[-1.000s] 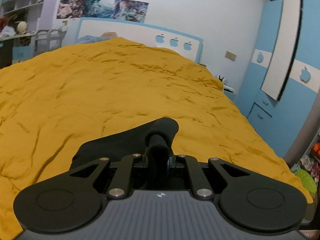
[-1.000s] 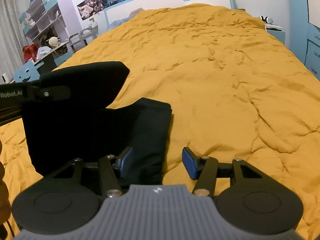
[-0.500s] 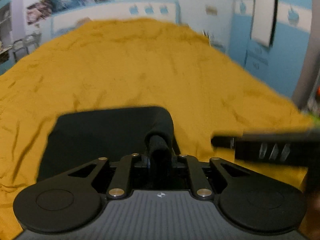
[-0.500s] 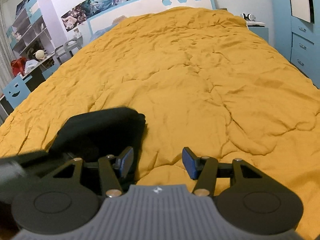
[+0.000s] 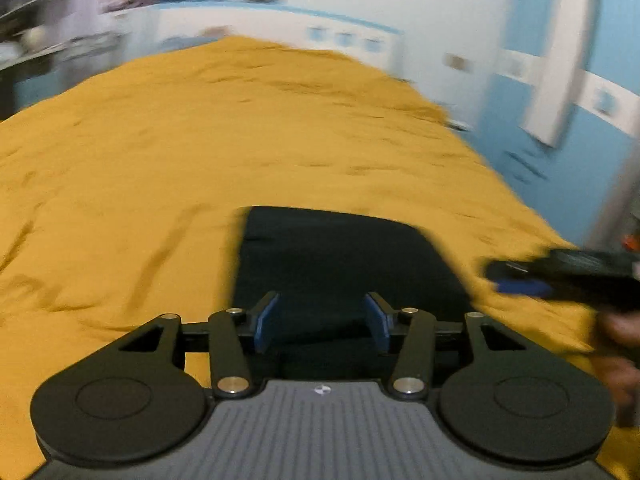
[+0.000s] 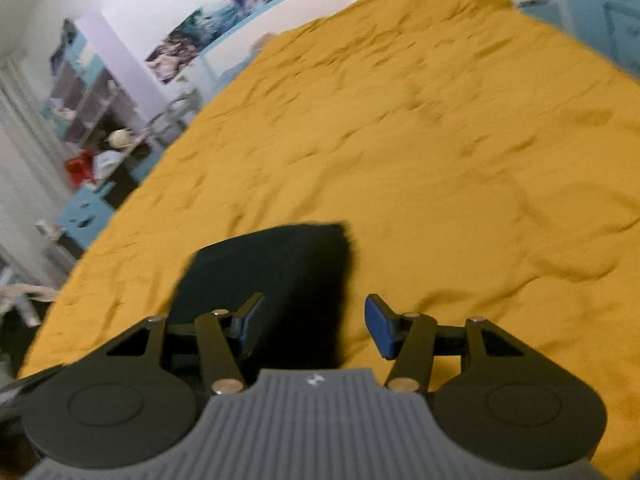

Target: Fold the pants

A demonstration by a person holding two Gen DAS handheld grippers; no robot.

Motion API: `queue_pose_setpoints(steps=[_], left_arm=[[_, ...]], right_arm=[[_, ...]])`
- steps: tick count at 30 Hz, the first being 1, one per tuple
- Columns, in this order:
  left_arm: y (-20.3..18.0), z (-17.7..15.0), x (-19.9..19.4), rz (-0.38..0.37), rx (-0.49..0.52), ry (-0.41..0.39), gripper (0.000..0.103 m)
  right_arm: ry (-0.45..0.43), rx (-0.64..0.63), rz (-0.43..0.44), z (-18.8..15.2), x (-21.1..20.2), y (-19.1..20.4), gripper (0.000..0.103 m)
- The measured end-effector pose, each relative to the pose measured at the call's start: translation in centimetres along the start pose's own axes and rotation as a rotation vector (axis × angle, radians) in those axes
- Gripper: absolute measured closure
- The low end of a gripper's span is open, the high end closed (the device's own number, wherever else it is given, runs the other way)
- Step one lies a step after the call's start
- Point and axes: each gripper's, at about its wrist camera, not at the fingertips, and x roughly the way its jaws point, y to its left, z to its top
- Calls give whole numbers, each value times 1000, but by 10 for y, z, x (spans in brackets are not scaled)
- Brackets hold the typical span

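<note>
Fingers of the left gripper spread wide and empty above the near edge of the folded black fabric pants; fingers of the right gripper likewise parted, gripping nothing. Pants lying flat as a compact rectangle on the mustard-yellow bedspread — probably released because the fold looks finished.
</note>
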Motion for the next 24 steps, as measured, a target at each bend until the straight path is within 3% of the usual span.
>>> queue_pose_setpoints(steps=[3,9,11,13,14,16,18,19,21,22,24], left_arm=[[35,2,19,37,-110,33,47],[53,0,53,-47,-247,127,46],[55,-4,58,-28,-257,136,45],[55,-8,58,-45,-289,140,47],[52,-8,59,-57,-298,141,50],[52,-6,53,-81,-298,102,70],[55,-10,45,-120,-303,73,71],[57,-14,48,-124,-304,89,71],[53,-23,58,-113,-258,180,71],[49,-25,61,-101,-214,206,71],[37,-24,59,-72,-120,212,71]], right_arm=[[48,32,76,-6,13,6,51],[115,36,95,-18,35,15,52],[120,55,100,-19,38,12,61],[119,89,112,-18,40,6,84],[120,97,125,-17,40,4,86],[85,85,188,-14,31,5,90],[35,67,296,-8,18,5,90],[34,53,298,-6,18,3,90],[107,36,168,-10,30,-7,87],[165,-19,74,-14,38,-8,73],[186,-104,-16,-19,41,-3,67]])
